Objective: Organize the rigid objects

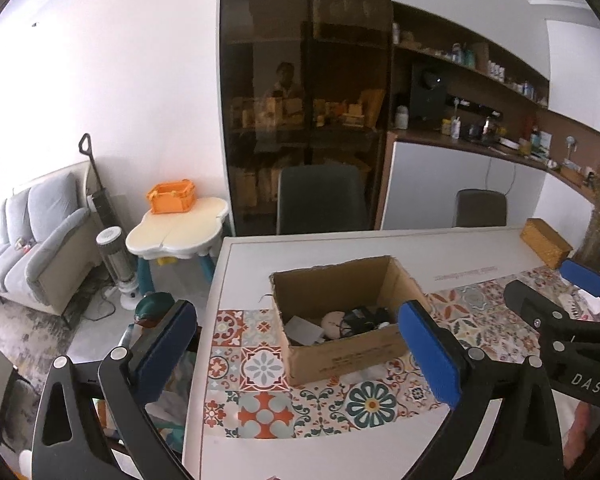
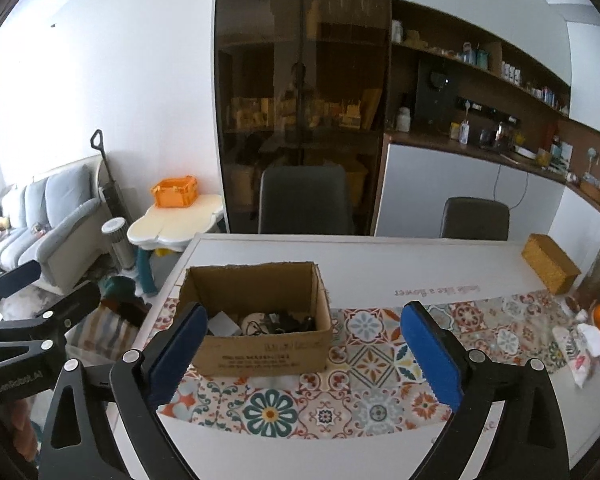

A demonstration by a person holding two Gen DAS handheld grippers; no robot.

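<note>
An open cardboard box [image 1: 342,350] [image 2: 260,354] stands on the patterned runner of the white table [image 1: 340,248] [image 2: 380,264]. Inside it lie black cables and gadgets [image 1: 364,318] [image 2: 280,322], a pale round item [image 1: 334,322] and a white card [image 1: 302,328] [image 2: 222,322]. My left gripper [image 1: 300,354] hangs above the near side of the box, open, with nothing between its blue pads. My right gripper [image 2: 304,354] is open too and empty; its left pad overlaps the box's near left corner in the picture. The right gripper [image 1: 556,300] also shows at the right of the left wrist view.
A woven yellow box [image 1: 546,242] [image 2: 550,264] sits at the table's far right, and white packets and an orange item [image 2: 588,344] lie beyond the runner's right end. Two dark chairs [image 2: 306,200] stand behind the table. A small cream table with an orange crate [image 1: 172,198] is to the left.
</note>
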